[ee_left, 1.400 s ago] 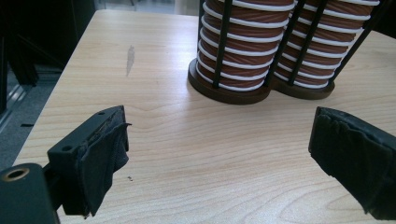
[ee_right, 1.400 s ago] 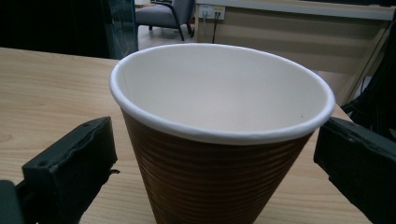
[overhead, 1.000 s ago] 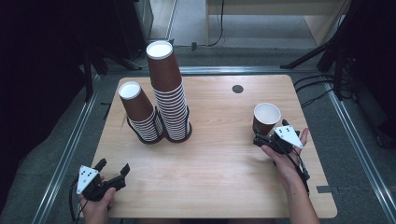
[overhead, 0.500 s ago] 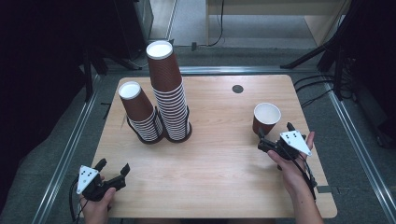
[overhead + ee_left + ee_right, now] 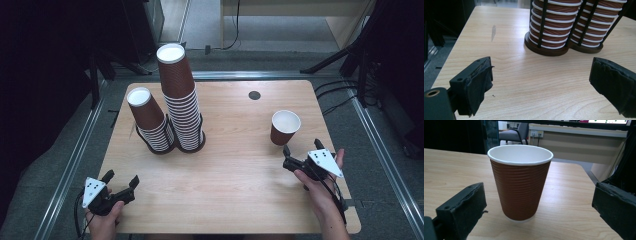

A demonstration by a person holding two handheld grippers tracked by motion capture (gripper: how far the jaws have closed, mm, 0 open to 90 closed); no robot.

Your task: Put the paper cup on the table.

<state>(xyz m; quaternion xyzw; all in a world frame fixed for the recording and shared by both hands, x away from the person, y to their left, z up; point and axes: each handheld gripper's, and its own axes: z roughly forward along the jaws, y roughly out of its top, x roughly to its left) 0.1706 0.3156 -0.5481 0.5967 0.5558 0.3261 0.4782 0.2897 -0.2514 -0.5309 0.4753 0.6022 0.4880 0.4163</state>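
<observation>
brown cup point(image 5: 520, 183) stands upright just beyond right gripper's point(image 5: 537, 207) spread fingers point(image 5: 465, 207).

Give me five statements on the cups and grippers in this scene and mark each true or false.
1. The single cup stands upright on the table. True.
2. The right gripper is shut on that cup. False: its jaws are open and clear of the cup.
3. Two cup stacks stand in a black wire holder. True.
4. The left gripper holds a cup. False: it is open and empty.
5. The single cup lies tipped over. False: it is upright.
</observation>
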